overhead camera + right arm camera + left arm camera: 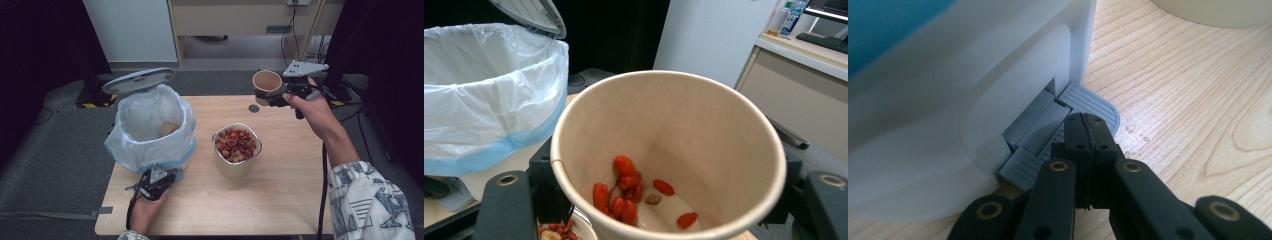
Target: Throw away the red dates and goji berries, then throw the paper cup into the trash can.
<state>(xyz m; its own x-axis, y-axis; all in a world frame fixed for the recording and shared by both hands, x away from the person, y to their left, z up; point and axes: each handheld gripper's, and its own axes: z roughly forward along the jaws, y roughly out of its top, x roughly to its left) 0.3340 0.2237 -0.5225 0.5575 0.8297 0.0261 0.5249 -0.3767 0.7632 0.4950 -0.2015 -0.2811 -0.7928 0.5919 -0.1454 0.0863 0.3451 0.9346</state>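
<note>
Paper cup (669,155) between right tongs (270,97) — base and pads hidden.

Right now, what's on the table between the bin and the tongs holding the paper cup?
In the high view, a white tub of red bits stands between the bin and the cup.

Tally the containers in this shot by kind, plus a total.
Pedal bin, lid up, lined with a bag: 1
Paper cup held in the right tongs: 1
Tub of red dried fruit: 1
Total: 3
</note>
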